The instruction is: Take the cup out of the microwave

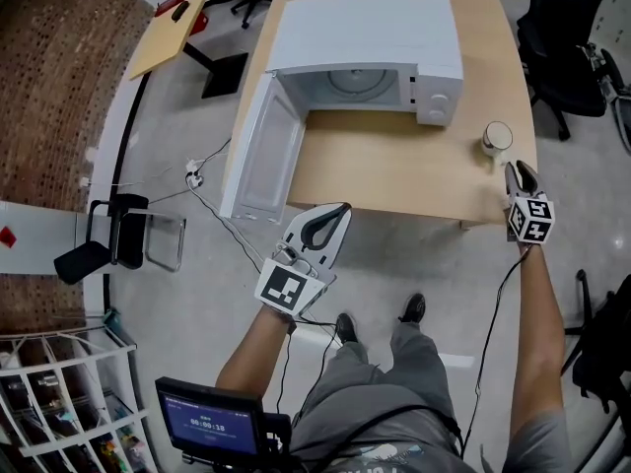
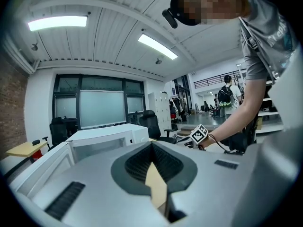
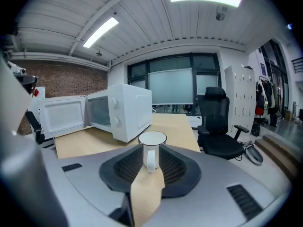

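I'm looking into an office with a brick wall (image 1: 59, 87) and a grey floor (image 1: 187, 284). One light wooden table (image 1: 394, 166) carries one white microwave (image 1: 365, 28). Its door (image 1: 258, 151) is swung open past the table's left edge, and its roof hides most of the cavity. One black office chair (image 1: 564, 42) is cut off at the right. Of my two grippers, the left gripper (image 1: 343, 208) has its tips together on nothing. The right gripper (image 1: 517, 166) has its jaws slightly parted and empty. One white cup (image 1: 496, 137) stands on the table just ahead of them, right of the microwave.
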